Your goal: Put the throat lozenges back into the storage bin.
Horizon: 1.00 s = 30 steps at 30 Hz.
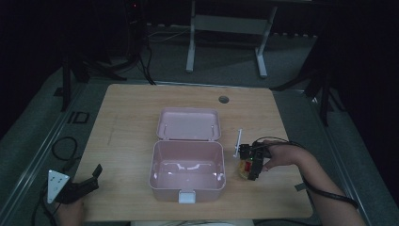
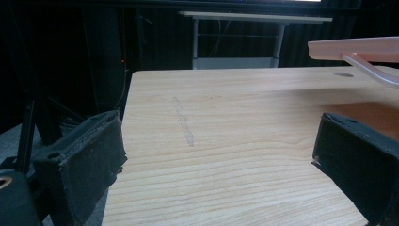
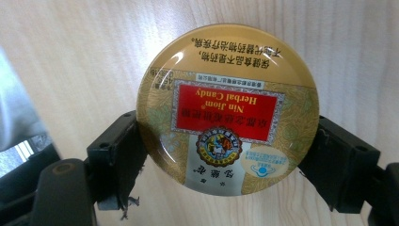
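pink box point(image 1: 187, 175) sits mid-table, lid point(image 1: 189, 124) thrown back flat behind it, latch tab point(image 1: 187, 196) facing the person. inside looks bare apart from glare on the floor, so nothing packed as far as the high view tells. just right of the box, near its front right corner, the right gripper point(image 1: 250, 164) is down on the table point(image 1: 127, 113) over a round candy tin point(image 3: 227, 109); the right gripper view shows the gold lid with its red label lying flat on the wood, one black jaw against each side of the rim. jaws look closed onto the tin, though how firm the pinch is cannot be read. tin appears to rest on the table, not yet lifted. a thin white stick-like item point(image 1: 237, 142) lies right of the box as well, a little farther back than the tin, untouched; too small to name. left gripper point(image 1: 79, 186) is well left of the box at the near table edge, jaws spread wide with bare wood between them, holding nothing; its own view catches the box's open lid off to the right. judgement: early stage. box already open, grasp on the tin just about made. left to do: lift, carry over the right wall of the box, set inside, release; probably close the lid after.
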Each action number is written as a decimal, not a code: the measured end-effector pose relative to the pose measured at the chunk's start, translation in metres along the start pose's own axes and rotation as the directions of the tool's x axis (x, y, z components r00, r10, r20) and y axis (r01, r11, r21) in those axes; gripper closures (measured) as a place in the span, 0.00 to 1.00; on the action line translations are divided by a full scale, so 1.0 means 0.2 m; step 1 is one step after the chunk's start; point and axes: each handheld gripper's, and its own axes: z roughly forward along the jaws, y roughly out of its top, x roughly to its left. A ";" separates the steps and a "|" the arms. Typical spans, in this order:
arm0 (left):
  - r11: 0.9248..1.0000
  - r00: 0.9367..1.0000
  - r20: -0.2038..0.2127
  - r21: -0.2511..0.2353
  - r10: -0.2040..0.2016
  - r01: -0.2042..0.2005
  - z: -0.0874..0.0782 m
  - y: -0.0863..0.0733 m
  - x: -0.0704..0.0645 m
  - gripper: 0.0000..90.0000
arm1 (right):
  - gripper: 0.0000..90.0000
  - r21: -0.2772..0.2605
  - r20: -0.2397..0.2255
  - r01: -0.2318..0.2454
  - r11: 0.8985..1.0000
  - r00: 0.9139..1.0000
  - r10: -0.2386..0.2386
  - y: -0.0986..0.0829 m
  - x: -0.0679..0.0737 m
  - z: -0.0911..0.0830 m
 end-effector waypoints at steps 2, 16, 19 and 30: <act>1.000 1.000 -0.001 -0.001 -0.001 0.001 0.00 0.00 0.00 0.03 | 0.23 0.003 -0.002 0.003 1.000 1.000 -0.003 0.00 0.01 -0.04; 1.000 1.000 -0.002 0.002 -0.001 0.001 0.00 0.00 0.00 0.03 | 0.23 0.038 0.014 0.016 0.999 1.000 -0.016 -0.02 0.08 -0.30; 1.000 1.000 -0.003 0.003 0.002 -0.002 0.00 0.00 0.00 0.03 | 0.23 0.043 0.024 0.008 0.999 1.000 -0.009 -0.03 0.10 -0.38; 1.000 1.000 -0.002 0.002 0.001 -0.001 0.00 0.00 0.00 0.03 | 0.23 -0.016 0.069 -0.001 1.000 0.998 0.002 -0.06 0.16 -0.62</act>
